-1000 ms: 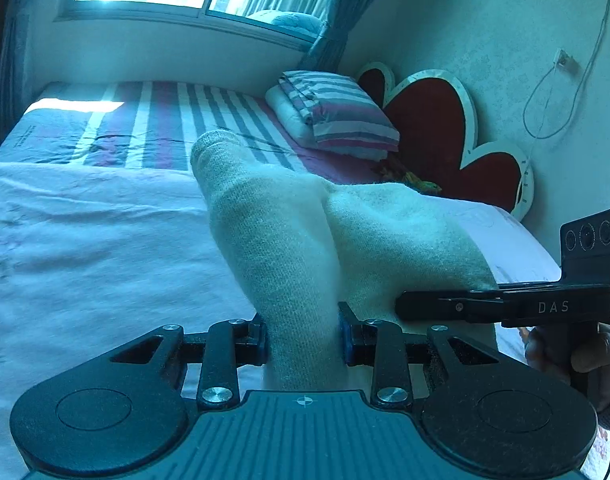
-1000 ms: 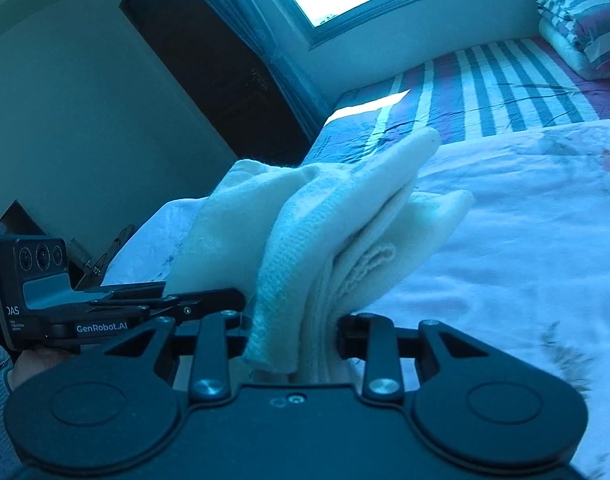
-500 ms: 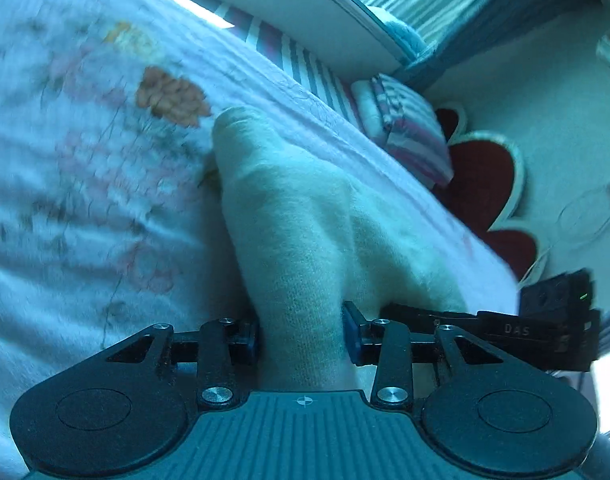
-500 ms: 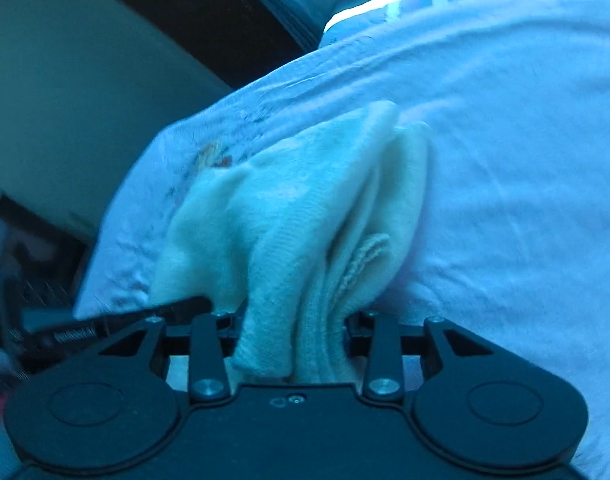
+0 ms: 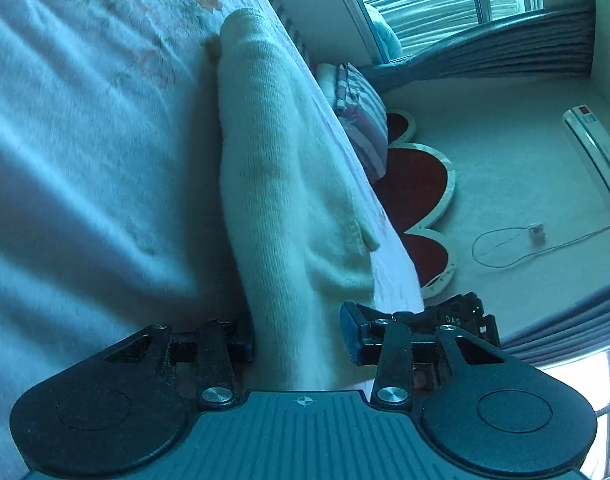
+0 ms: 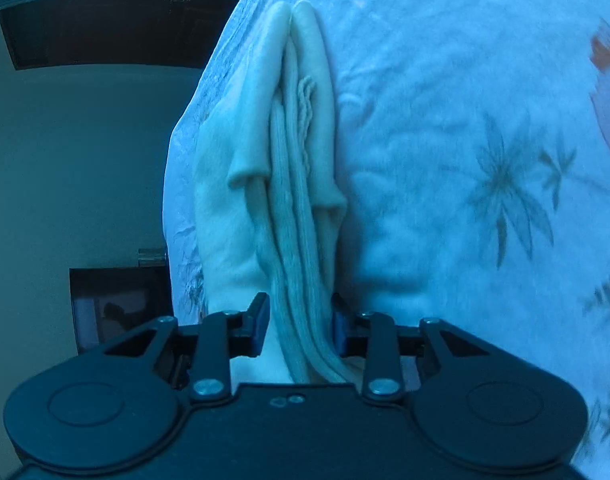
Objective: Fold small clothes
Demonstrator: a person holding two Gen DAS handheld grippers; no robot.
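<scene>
A cream knitted garment [image 5: 281, 184] lies folded on the white floral bedspread [image 5: 85, 160]. My left gripper [image 5: 297, 340] sits around its near edge with the jaws spread wider than the cloth, so it is open. In the right wrist view the same garment [image 6: 293, 168] shows as several stacked folded layers. My right gripper [image 6: 301, 324] is around its near end, jaws slightly apart with a gap on the left side, open. The right gripper's body [image 5: 453, 320] shows just past the garment in the left wrist view.
A striped pillow [image 5: 361, 120] and a red heart-shaped headboard [image 5: 417, 192] lie at the bed's far end. A window with curtains [image 5: 465, 8] is beyond. The bed edge [image 6: 185, 160] drops off left of the garment, with a dark doorway [image 6: 97, 28] behind.
Both grippers carried the garment down from the air onto the bedspread and tilted over. Both sets of jaws have widened and let go of the cloth.
</scene>
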